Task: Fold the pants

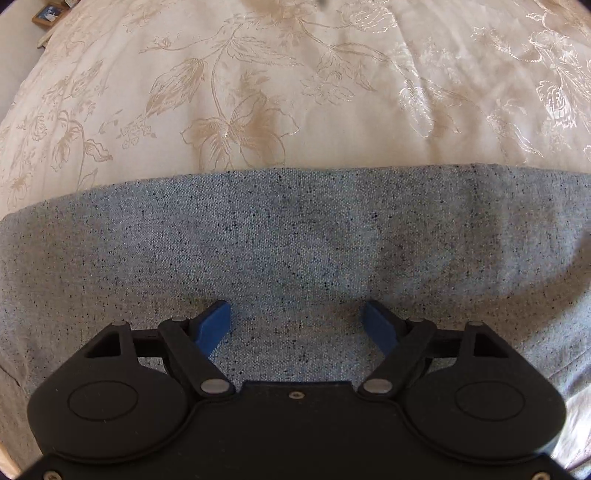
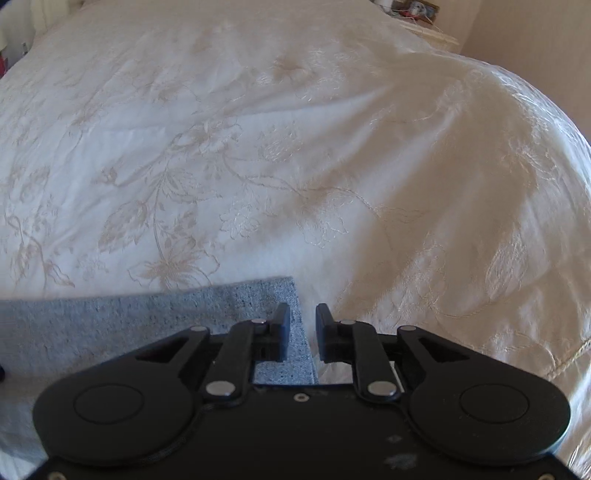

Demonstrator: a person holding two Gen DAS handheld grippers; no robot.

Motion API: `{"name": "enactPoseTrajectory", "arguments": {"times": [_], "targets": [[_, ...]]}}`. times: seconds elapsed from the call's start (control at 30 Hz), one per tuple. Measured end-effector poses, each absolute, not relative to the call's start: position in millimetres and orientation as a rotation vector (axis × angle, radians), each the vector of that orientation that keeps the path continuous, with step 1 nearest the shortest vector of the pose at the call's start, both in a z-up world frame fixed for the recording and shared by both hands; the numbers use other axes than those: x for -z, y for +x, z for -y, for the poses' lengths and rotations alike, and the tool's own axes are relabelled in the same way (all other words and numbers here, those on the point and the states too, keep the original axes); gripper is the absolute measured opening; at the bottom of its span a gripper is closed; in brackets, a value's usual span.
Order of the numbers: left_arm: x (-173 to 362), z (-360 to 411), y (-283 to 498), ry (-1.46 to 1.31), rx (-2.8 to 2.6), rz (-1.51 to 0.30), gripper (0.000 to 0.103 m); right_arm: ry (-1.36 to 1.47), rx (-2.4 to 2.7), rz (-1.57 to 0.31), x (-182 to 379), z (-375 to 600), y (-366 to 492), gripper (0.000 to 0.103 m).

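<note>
The bedspread [image 1: 295, 92] lies bare and wide beyond the far edge of the grey pants [image 1: 295, 240], so a gripper can pass freely there toward the bed's far corners. In the right wrist view the pants' corner [image 2: 258, 295] sits near the bed's near edge; to its right the bedspread [image 2: 406, 184] is bare out to the rounded right edge. Only small items on furniture past the far corners [image 2: 417, 9] stand off the bed.

We see grey pants [image 1: 295, 240] flecked with dark specks. Our bedspread [image 1: 258, 92] is cream, embroidered with beige flowers.
</note>
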State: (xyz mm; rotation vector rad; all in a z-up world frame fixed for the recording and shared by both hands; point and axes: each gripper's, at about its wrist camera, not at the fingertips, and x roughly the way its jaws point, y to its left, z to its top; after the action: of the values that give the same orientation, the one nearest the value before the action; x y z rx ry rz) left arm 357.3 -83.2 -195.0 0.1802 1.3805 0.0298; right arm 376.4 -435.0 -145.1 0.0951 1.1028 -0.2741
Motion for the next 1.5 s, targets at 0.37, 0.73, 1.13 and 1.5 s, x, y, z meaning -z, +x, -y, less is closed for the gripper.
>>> {"name": "enactPoseTrajectory", "arguments": {"times": [0.37,0.73,1.13,1.5], "targets": [[124.8,3.8,353.5,0.069,-0.173,-1.285,0.079,0.627,0.348,-1.219,164.2,389.0,455.2,0.027],[123.5,-59.2,344.3,0.025,-0.246,-1.316,0.079,0.642,0.585,-1.386,206.7,363.9,478.8,0.029],[112.4,-82.6,377.9,-0.093,-0.196,-1.312,0.079,0.54,0.457,-1.346,182.4,339.7,451.3,0.002],[137.9,-82.4,448.2,-0.252,-0.171,-1.404,0.08,0.636,0.439,-1.235,174.7,345.7,334.2,0.002]]}}
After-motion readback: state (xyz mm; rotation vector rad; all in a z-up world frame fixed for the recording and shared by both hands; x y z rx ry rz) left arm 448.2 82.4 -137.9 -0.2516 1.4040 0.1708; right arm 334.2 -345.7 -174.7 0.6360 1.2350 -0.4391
